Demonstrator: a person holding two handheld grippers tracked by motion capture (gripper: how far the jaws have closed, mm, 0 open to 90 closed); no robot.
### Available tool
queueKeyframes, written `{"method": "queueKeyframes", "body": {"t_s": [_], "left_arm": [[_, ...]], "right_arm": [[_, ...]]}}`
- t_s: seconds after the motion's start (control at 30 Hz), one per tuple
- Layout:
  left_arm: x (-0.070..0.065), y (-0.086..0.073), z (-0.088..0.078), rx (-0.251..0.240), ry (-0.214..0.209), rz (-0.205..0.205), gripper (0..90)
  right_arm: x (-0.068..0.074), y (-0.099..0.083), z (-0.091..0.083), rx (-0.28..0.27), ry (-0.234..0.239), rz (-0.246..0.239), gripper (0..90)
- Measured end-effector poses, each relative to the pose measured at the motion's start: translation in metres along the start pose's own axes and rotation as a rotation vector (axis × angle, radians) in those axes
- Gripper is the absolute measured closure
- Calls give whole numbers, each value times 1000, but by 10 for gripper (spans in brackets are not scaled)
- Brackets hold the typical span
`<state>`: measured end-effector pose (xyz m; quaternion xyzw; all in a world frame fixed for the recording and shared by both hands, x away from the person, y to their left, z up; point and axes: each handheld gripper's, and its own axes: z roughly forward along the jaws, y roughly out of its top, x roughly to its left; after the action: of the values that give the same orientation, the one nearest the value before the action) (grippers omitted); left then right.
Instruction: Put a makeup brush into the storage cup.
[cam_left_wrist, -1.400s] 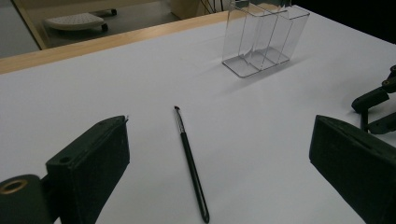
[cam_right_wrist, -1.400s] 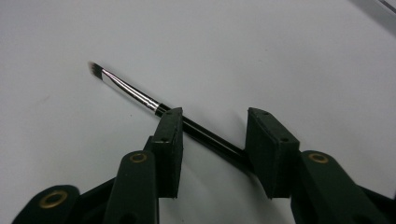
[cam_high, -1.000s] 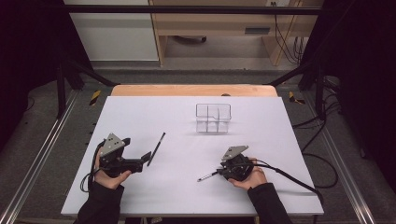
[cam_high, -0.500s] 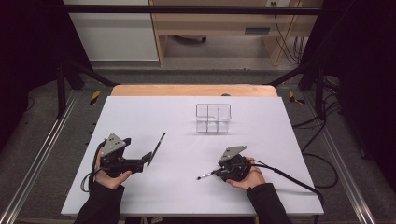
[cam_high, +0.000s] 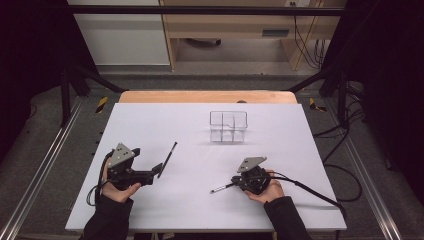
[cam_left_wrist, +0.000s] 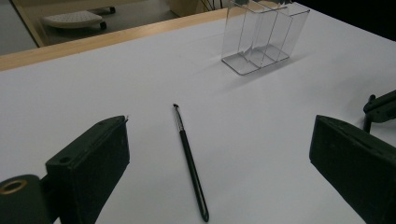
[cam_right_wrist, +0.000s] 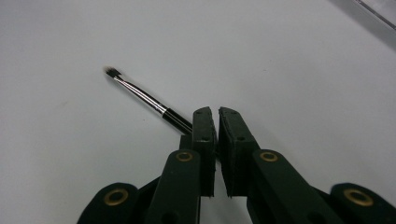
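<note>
Holding the right tool (cam_high: 231, 184) low over the white surface (cam_high: 200, 130), I am seeing its jaws nearly together, having just been closing, and they are gripping the dark handle of a small brush (cam_right_wrist: 140, 95). From the right gripper view the brush is sticking out past the jaw tips to the upper left, its silver ferrule and dark bristle tip lying against the white surface. From the high view this brush (cam_high: 222, 188) is pointing away from the right hand (cam_high: 262, 187), toward the person's left, and is sitting well in front of the clear organizer (cam_high: 228, 126), on the person's side of it.

I am keeping the left tool (cam_high: 157, 172) wide open, with nothing pressed between its jaws. A second, longer brush (cam_left_wrist: 189, 158) is lying flat on the surface between those open jaws, touching neither one, its bristle end pointing roughly toward the clear organizer (cam_left_wrist: 261, 35). From above that long brush (cam_high: 169, 156) is lying to the left of the organizer and nearer the person, just beyond the left tool's tips.

The organizer is standing upright near the far middle of the surface, well apart from both tools, its compartments looking bare.
</note>
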<state>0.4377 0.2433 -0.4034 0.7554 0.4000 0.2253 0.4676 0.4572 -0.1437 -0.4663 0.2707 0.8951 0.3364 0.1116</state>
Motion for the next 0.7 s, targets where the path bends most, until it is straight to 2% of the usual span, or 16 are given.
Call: {"method": "queueKeyframes", "body": {"t_s": [0.1,0.2,0.3,0.43,0.57,0.7], "left_arm": [[0,0,0,-1,-1,-1,42],[0,1,-1,-5,-1,0,42],[0,1,-1,-6,-1,0,42],[1,1,-2,-6,-1,0,42],[0,1,-2,-7,-4,4,43],[-1,2,-2,-7,-3,5,43]], "right_arm": [[0,0,2,0,3,2,769],[0,0,2,6,3,-5,734],[0,2,1,-16,12,-14,673],[7,9,2,-29,20,-52,610],[15,14,11,-6,51,-80,593],[15,13,18,29,47,-80,608]]}}
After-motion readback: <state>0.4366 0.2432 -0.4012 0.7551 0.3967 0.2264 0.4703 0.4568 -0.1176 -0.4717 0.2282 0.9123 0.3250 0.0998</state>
